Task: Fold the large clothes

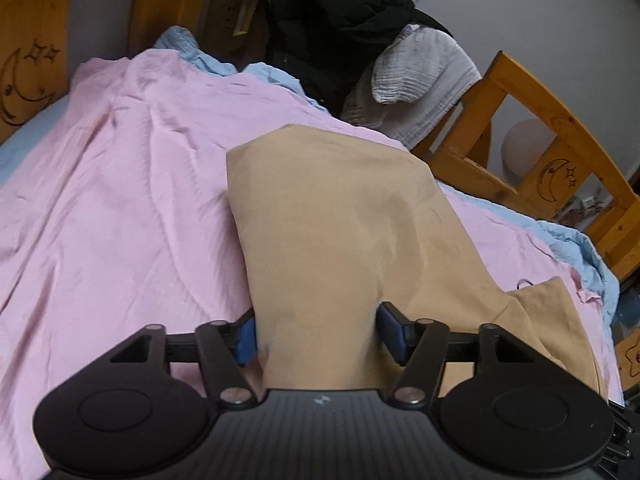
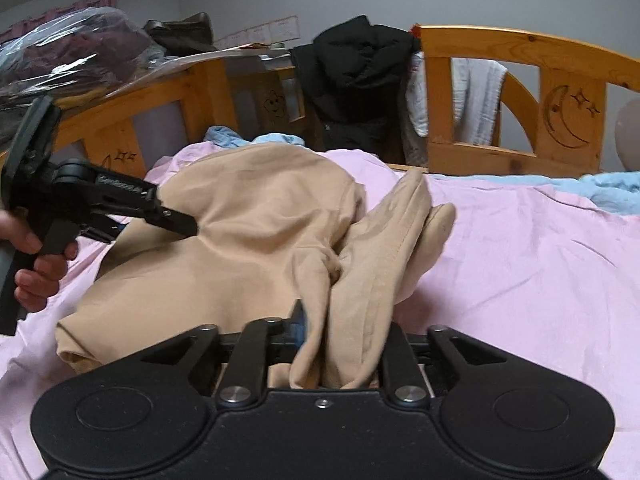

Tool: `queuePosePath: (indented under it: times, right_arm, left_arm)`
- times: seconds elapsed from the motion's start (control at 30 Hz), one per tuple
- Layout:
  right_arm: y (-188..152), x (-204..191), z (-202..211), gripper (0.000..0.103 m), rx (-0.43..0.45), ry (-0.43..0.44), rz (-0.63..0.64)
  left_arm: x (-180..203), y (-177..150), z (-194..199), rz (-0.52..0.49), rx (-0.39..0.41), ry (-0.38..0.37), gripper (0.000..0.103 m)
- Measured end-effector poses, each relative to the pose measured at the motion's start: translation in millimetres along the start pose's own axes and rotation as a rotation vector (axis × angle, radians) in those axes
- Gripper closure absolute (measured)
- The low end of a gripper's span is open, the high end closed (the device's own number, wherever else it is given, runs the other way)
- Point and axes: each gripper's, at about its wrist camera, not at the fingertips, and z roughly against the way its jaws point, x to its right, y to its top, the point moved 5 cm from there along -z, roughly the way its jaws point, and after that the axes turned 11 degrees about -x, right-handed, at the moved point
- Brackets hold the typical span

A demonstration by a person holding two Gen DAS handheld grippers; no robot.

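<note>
- Two grippers hold one tan garment (image 2: 256,236), which lies on a pink sheet (image 1: 120,200) covering a bed.
- Nearest in the right wrist view, the right gripper (image 2: 344,344) pinches a bunched, doubled edge of the garment, with cloth filling the narrow gap between its jaws.
- Nearest in the left wrist view, the left gripper (image 1: 316,332) has a broad fold of the same cloth between its blue pads (image 1: 390,330). The pads stand fairly wide apart, pressing the cloth from both sides.
- The right wrist view also shows the left gripper (image 2: 188,226) from the side, angled down into the garment, with the person's left hand (image 2: 36,264) wrapped round its handle.
- The garment looks light, soft and limp. It sags and creases between the grips, so it will likely drape rather than hold a shape. Edges and corners seem the best holds, kept taut.
- Farther off, a wooden rail (image 2: 520,48) carved with a moon and stars carries a black jacket (image 2: 356,68) and a white towel (image 2: 476,100).
</note>
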Motion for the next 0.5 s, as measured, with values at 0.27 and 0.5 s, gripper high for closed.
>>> queuePosePath:
  times: [0.27,0.5]
  right_arm:
    - [-4,21,12,0.042,0.003,-0.005,-0.066]
    - [-10,22,58,0.020,0.072,-0.028,-0.081]
  left_arm:
    - [12,-36,47,0.010,0.041,0.041,0.005]
    - [36,-84,106,-0.058,0.158,0.072,0.001]
